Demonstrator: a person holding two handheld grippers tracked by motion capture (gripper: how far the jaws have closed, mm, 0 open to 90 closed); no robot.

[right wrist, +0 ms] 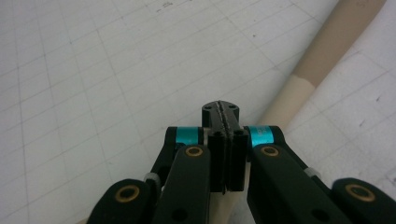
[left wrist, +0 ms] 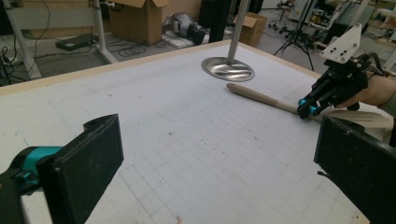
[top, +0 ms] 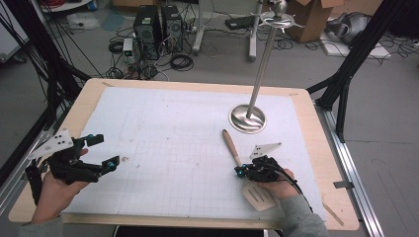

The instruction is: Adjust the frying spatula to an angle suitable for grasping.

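My right gripper, lower right of the high view, has its jaws pressed together just above the wooden spatula lying on the table. My left gripper, lower left, stands wide apart, holding nothing.

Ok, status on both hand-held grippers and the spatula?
Left hand-held gripper open, empty. Right hand-held gripper shut, over the wooden spatula, nothing pinched. Metal stand clear beyond the handle.

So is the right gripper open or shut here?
Shut. The right gripper has its fingers pressed together with nothing between them, above the spatula handle.
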